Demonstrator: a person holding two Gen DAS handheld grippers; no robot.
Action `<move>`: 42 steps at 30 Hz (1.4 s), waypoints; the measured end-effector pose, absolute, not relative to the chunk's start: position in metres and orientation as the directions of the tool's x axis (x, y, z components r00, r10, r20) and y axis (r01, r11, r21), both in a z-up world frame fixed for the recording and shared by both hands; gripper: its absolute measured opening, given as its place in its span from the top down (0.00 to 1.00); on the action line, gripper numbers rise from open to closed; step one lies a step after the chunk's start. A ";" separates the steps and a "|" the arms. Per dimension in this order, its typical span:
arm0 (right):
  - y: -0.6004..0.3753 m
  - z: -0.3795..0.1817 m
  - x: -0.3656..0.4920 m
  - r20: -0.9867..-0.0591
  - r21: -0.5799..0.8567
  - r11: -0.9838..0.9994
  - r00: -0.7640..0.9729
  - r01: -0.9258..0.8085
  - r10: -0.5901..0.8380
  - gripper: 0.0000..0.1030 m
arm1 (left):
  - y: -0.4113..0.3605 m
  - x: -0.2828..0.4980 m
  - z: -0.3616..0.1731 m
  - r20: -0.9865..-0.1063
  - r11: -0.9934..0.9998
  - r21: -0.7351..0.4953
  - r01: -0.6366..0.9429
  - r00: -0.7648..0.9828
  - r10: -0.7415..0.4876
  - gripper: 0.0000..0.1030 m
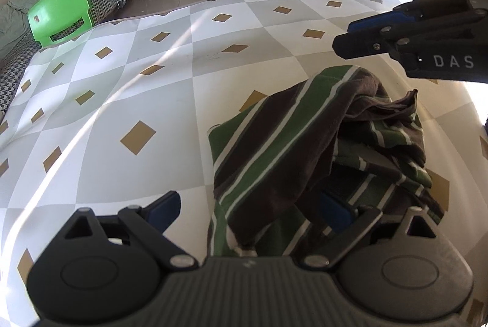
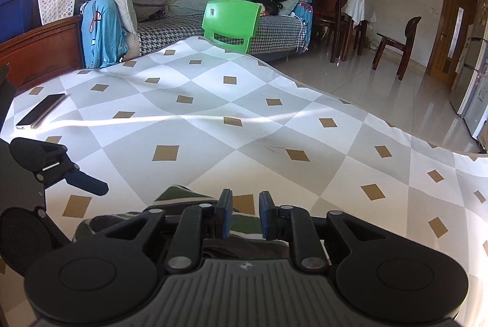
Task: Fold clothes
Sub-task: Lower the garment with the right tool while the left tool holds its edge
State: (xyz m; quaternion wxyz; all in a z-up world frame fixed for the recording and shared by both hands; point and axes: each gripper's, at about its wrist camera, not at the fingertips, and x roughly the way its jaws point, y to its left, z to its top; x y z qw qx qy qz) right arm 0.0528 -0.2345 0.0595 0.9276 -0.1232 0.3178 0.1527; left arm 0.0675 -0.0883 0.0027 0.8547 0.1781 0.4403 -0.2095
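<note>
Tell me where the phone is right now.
In the right wrist view the phone lies flat at the far left of the checked tablecloth, beyond the left gripper and away from the striped garment.

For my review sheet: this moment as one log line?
task: fold clothes | left gripper: open over striped shirt | right gripper: open, empty | shirt: bunched on tablecloth

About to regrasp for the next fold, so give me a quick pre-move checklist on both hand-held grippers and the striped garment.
1. Left hand-held gripper open: ok, jaws wide.
2. Right hand-held gripper free of cloth: ok, pads apart, nothing between.
3. Striped garment lying flat: not ok, bunched in a heap.
4. Sleeve or hem located: cannot tell.
5. Phone away from the garment: ok, well apart on the tablecloth.
</note>
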 end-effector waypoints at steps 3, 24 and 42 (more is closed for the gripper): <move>-0.249 0.054 0.051 -0.661 -0.139 0.918 0.725 -0.372 0.194 0.64 | -0.092 0.068 -0.005 -0.832 0.848 0.161 0.505 0.531 -0.159 0.10; -0.278 -0.008 0.060 -0.799 -0.180 0.910 0.595 -0.373 0.086 0.50 | -0.093 0.084 -0.024 -0.864 0.893 0.111 0.435 0.487 -0.130 0.21; -0.267 -0.020 0.048 -0.855 -0.145 0.894 0.509 -0.423 0.102 0.73 | -0.102 0.074 -0.043 -0.879 0.879 0.063 0.472 0.444 -0.176 0.21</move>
